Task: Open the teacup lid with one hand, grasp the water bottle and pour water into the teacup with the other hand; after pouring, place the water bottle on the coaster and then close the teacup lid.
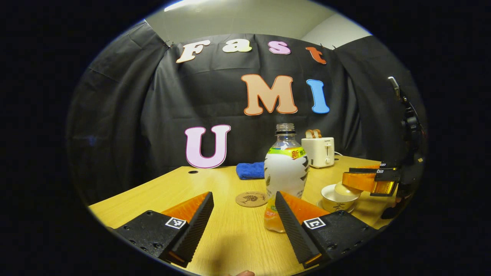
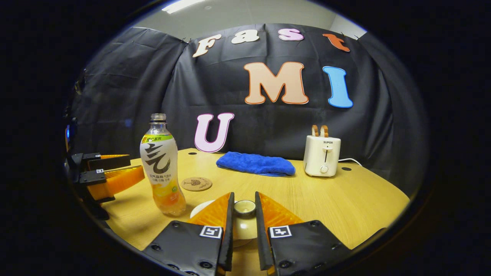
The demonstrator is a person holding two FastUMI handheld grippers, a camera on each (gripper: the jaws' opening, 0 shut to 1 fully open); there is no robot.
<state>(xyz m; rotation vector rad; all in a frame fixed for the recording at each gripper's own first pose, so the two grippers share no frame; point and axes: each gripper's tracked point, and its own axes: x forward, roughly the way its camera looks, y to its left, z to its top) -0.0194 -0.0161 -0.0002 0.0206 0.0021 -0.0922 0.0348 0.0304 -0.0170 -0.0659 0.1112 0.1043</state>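
With your right gripper (image 2: 244,214) jaws narrowed on the teacup lid (image 2: 244,207) knob at 6 o'clock, lift it straight up off the teacup (image 1: 339,198), then bring your wide-open left gripper (image 1: 244,209) squarely around the water bottle (image 1: 285,172) at 2 o'clock on the tabletop (image 1: 226,237).

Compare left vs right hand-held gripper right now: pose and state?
The left hand-held gripper is wide open; the right hand-held gripper has its fingers drawn in close on the teacup lid's knob.
The left holds nothing and sits short of the bottle; the right is already at the lid over the teacup.
Shared: both are low over the table, each at its own target.
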